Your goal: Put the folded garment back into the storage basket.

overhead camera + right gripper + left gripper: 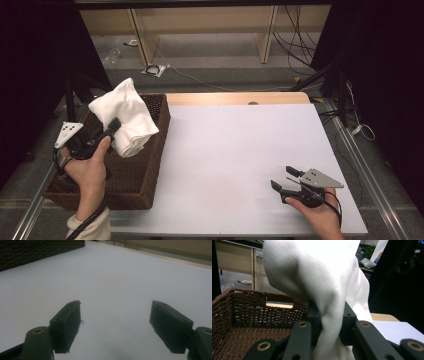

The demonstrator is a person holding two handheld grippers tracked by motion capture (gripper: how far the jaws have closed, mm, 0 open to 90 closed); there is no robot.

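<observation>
Your left gripper (114, 127) clamps the white cloth (126, 116) directly above the wicker basket (150, 172); your right gripper (287, 179) gapes empty, well apart from the basket.

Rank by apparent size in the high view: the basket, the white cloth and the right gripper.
1. Basket, the largest by far.
2. White cloth, held above the basket in the left gripper.
3. Right gripper, the smallest, with its jaws open over the table.

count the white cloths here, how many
1. The white cloth is pinched in the left tool, held up over the brown wicker basket at the table's left edge. More could lie hidden low in the basket.
</observation>
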